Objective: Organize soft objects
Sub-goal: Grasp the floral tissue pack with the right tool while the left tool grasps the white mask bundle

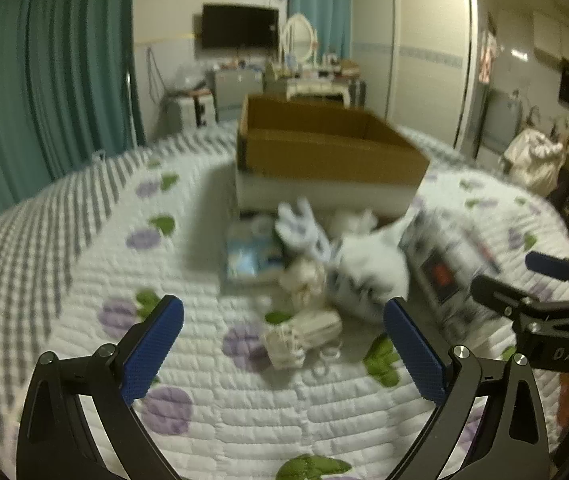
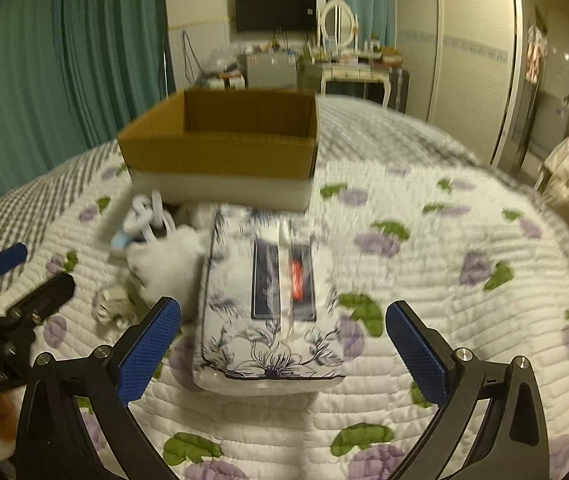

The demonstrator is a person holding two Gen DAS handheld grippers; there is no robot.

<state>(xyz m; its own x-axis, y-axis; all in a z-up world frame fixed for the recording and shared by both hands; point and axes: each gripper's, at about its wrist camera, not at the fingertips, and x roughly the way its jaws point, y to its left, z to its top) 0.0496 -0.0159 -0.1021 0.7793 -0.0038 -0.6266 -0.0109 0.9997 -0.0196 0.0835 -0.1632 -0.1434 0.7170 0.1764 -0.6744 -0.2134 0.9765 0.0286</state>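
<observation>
Hand-held gripper (image 2: pixel 282 344) spread wide, empty, above tissue pack (image 2: pixel 270 308).

Motion blur smears the heap of soft things (image 1: pixel 324 264) in front of the brown cardboard box (image 1: pixel 324 152) in the left wrist view; a white glove-like shape and a pale blue packet can only be guessed at. The floral-printed white tissue pack (image 2: pixel 268 312) hides part of that heap in the right wrist view, its red label unreadable. The box floor is out of sight behind its near wall. Both pairs of black gripper arms run off the bottom edge.
</observation>
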